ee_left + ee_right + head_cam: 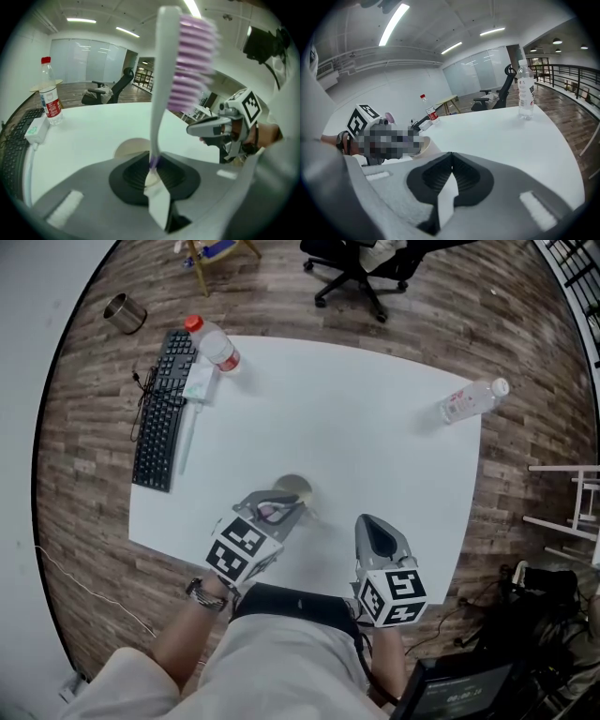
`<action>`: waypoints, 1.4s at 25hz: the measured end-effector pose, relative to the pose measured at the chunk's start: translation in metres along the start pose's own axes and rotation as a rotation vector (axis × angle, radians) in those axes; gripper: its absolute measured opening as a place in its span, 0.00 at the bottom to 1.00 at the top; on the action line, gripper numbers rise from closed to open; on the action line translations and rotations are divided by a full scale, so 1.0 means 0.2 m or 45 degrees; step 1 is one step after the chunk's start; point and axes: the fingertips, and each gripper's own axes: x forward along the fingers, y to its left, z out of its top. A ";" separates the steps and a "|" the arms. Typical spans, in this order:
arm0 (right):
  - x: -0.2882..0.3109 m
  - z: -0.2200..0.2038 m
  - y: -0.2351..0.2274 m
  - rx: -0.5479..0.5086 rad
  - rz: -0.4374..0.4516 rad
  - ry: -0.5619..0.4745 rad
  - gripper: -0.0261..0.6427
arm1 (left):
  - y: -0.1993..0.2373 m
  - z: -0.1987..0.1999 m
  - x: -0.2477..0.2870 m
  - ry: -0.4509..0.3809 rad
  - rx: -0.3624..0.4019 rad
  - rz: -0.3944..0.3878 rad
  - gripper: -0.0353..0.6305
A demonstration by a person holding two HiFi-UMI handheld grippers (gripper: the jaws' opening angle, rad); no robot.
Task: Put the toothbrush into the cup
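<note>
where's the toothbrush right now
The toothbrush stands bristles-up, pinched in the left gripper. In the head view it sits left of centre near the table's front edge, right by the cup.

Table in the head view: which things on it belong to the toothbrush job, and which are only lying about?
Job in hand:
- toothbrush, gripped upright in the left claw
- cup, just ahead of that claw

Lying about:
- keyboard
- red-cap bottle
- white-cap bottle
</note>
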 end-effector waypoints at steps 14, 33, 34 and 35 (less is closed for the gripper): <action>-0.03 0.00 0.00 0.015 -0.013 -0.003 0.04 | -0.01 0.02 0.01 0.054 0.039 -0.034 0.14; -0.04 -0.02 -0.01 0.021 -0.015 0.001 0.04 | 0.02 0.02 0.00 0.029 0.021 0.022 0.14; -0.04 -0.03 -0.01 0.022 -0.015 0.002 0.04 | 0.02 0.02 0.00 0.030 0.024 0.022 0.14; -0.04 -0.03 -0.01 0.022 -0.015 0.003 0.04 | 0.02 0.02 0.00 0.032 0.028 0.021 0.14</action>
